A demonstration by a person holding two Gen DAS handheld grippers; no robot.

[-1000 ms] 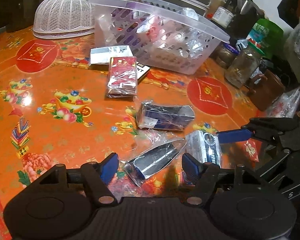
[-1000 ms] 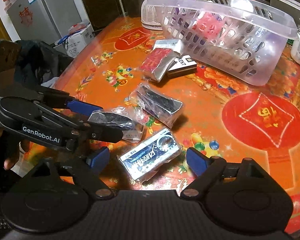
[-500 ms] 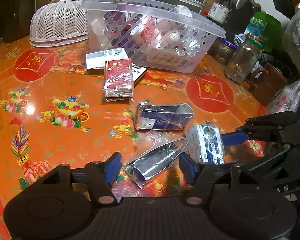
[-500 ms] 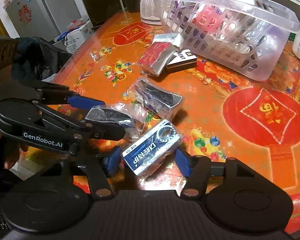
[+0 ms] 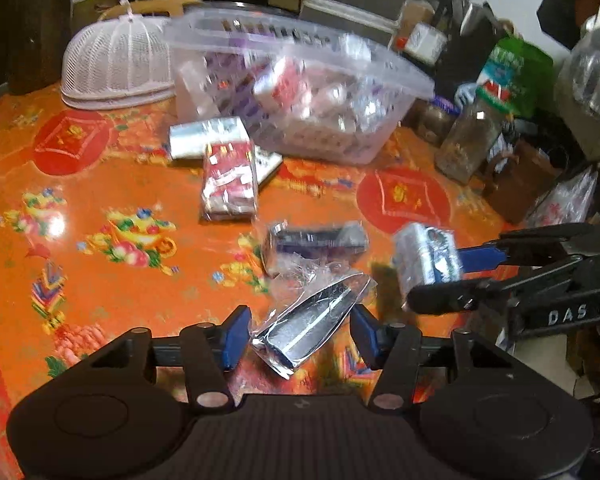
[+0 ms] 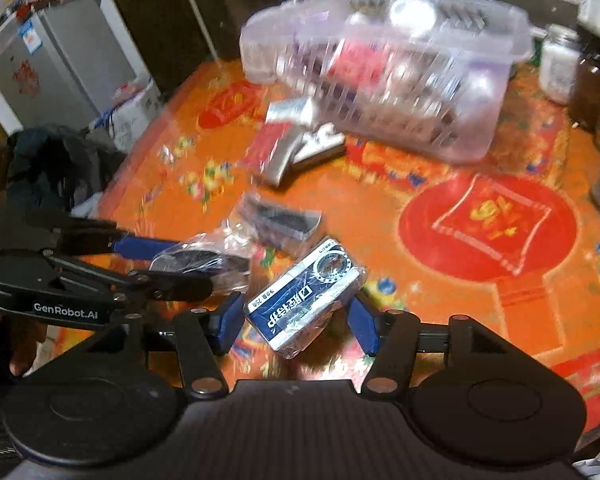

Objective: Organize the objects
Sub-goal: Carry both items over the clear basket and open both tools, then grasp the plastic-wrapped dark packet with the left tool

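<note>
My left gripper (image 5: 298, 334) is shut on a dark wrapped packet (image 5: 314, 326) and holds it just above the orange table (image 5: 100, 288). My right gripper (image 6: 296, 320) is shut on a blue-and-white wrapped box (image 6: 302, 300), lifted off the table; it also shows in the left wrist view (image 5: 426, 256). A dark wrapped box (image 5: 316, 240) lies between them. A red wrapped packet (image 5: 230, 178), a silver packet (image 5: 206, 142) and a white box lie before the clear plastic basket (image 5: 296, 92), which holds several packets.
A white mesh food cover (image 5: 116, 66) stands at the back left. Glass jars (image 5: 474, 140), a brown mug (image 5: 520, 180) and bags crowd the right edge. A grey fridge (image 6: 48, 64) stands beyond the table's left side.
Both grippers have closed on their packets and lifted them. The right gripper's blue-and-white box has risen off the table and both views have shifted toward the basket.
</note>
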